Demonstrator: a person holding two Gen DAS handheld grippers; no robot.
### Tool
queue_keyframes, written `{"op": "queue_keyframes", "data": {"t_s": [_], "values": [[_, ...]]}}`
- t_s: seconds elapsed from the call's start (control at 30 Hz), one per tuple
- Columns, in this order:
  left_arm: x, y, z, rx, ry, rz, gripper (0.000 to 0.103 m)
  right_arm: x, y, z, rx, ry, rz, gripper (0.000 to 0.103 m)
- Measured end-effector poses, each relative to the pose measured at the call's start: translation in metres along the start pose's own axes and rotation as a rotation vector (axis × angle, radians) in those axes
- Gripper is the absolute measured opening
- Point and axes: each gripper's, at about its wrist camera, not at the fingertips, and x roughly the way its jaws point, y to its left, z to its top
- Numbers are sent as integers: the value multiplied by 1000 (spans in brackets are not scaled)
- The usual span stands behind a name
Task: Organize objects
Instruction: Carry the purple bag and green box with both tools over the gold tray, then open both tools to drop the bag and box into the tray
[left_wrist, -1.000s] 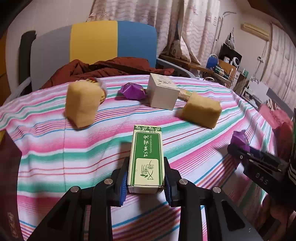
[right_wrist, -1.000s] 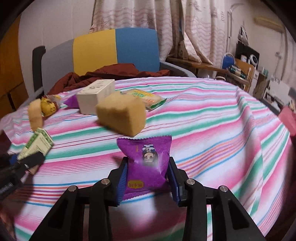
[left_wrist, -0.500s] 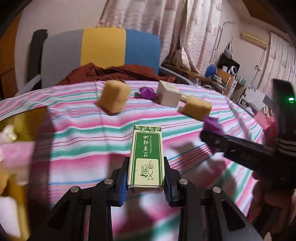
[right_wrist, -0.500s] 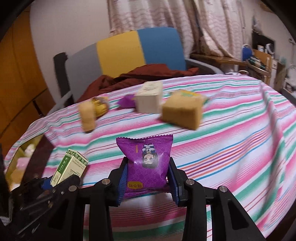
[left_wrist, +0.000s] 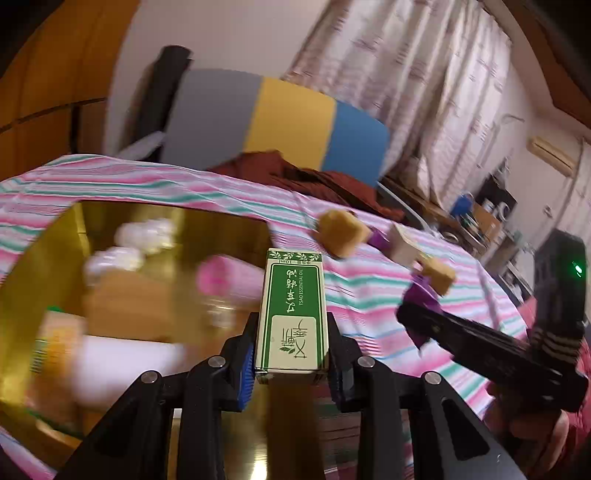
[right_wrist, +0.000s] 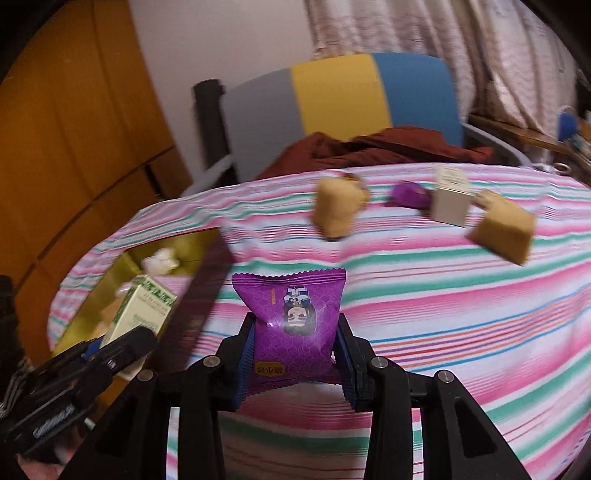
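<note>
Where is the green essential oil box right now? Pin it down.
The green essential oil box is clamped upright in the left gripper, held over the near edge of the gold box. In the right wrist view it shows at lower left.

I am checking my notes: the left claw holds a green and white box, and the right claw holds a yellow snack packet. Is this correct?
Not quite. The packet in the right claw is purple, not yellow, as the right wrist view shows: purple snack packet. The left claw does hold the green and white box.
</note>
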Motion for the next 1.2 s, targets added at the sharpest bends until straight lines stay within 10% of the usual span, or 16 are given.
{"op": "queue_keyframes", "data": {"t_s": [0.5,1.2], "values": [[-12,134,28,-186,25,229,31,15,131,-29,-261,125,246,40],[-19,170,32,-325,9,312,50,26,134,-45,-222,194,318,60]]}}
